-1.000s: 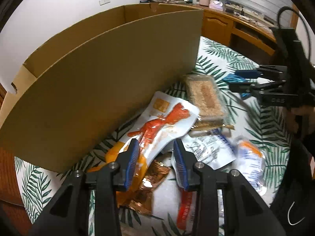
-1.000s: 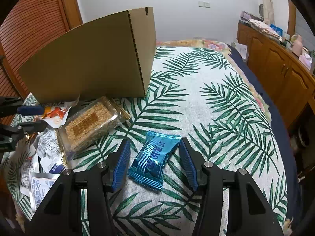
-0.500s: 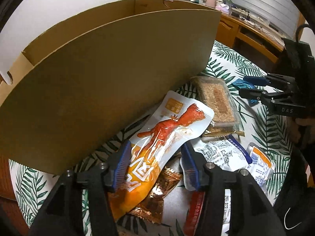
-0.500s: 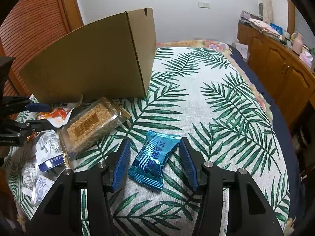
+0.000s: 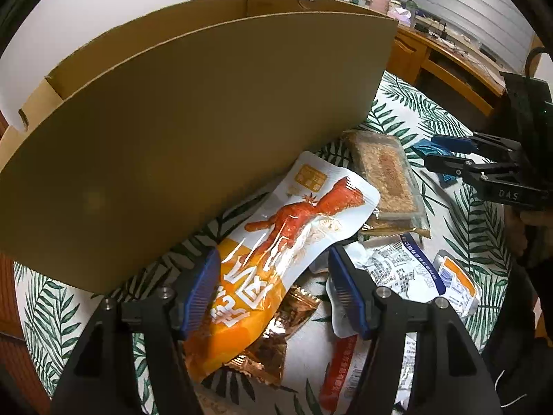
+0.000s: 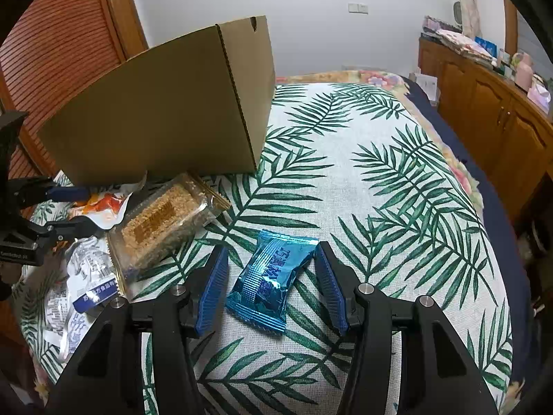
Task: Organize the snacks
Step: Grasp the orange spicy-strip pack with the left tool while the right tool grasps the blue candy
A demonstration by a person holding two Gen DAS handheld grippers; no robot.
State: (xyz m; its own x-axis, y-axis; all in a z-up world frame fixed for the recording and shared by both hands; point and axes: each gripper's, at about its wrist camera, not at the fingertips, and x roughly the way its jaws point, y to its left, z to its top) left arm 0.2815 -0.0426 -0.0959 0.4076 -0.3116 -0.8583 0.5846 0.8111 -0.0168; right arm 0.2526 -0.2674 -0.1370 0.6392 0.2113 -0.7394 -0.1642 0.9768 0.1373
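Snacks lie heaped on the leaf-print bed (image 6: 380, 180) near a cardboard box (image 5: 207, 131). Left hand-held gripper (image 5: 273, 287) is opening around an orange pouch (image 5: 276, 252); right hand-held gripper (image 6: 271, 282) straddles a blue packet (image 6: 273, 276), pads apart, not pressing.

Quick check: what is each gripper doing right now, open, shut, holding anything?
Left gripper: jaws opening, straddling the orange snack pouch, not gripping.
Right gripper: open around the blue packet, not gripping.

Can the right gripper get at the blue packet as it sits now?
Probably yes: the blue packet lies flat between the right gripper's open jaws, pads apart from it, nothing on top.
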